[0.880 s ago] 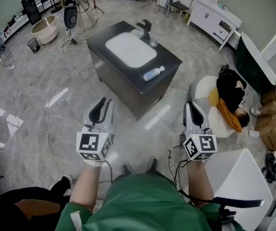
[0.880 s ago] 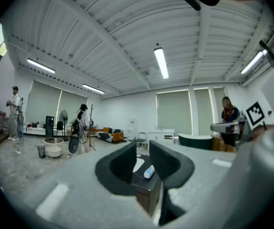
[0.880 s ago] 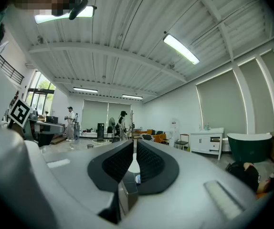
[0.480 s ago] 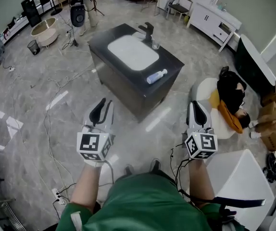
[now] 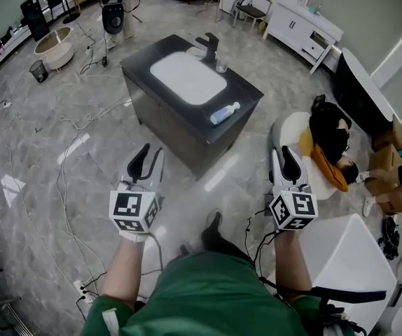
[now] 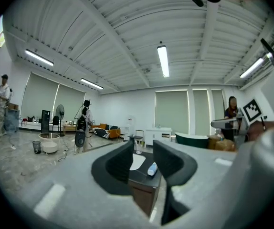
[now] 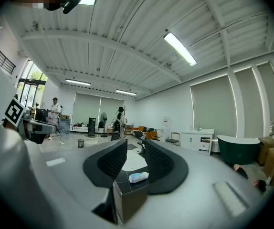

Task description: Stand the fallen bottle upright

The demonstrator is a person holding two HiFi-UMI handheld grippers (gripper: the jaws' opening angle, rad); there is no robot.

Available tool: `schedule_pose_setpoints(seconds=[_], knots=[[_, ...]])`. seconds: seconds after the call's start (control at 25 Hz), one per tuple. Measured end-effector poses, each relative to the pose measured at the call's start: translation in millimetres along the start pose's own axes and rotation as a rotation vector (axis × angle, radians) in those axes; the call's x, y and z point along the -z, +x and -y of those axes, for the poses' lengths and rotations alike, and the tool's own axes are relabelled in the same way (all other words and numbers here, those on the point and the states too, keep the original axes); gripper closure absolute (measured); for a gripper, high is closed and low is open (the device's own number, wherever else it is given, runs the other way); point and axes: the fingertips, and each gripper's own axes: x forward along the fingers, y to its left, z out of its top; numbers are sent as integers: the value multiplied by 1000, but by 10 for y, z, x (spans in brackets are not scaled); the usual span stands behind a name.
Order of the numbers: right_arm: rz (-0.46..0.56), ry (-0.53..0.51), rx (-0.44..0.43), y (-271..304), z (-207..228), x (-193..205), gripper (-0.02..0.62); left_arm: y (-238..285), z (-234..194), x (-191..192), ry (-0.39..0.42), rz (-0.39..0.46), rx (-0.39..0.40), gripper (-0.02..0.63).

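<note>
Sideways, the bottle [image 5: 225, 113] lies on the dark sink counter [image 5: 247, 94].

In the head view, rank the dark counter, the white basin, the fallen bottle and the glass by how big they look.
1. dark counter
2. white basin, set into the counter top
3. fallen bottle
4. glass, slightly smaller than the bottle; it stands farther from the camera, so this last gap is unsure.
</note>
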Motion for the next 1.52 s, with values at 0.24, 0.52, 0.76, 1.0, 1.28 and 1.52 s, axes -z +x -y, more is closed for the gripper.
schedule_pose_setpoints(seconds=[0.24, 0.52, 0.76, 1.0, 1.28, 1.52], knots=[[-19, 30, -54, 435, 54, 80, 494, 279, -108, 18, 11, -15, -22, 474], [-42, 61, -119, 1190, 353, 232, 494, 931, -255, -6, 28, -30, -74, 473], [-60, 105, -168, 1734, 709, 327, 494, 1496, -186, 19, 34, -70, -100, 473], [-71, 165, -200, 2133, 1076, 450, 494, 1981, -63, 41, 42, -102, -115, 474], [-89, 230, -227, 2349, 1312, 569, 494, 2256, 52, 124, 51, -145, -125, 474], [-105, 264, -213, 2413, 1468, 694, 494, 2473, 120, 184, 54, -154, -102, 474]])
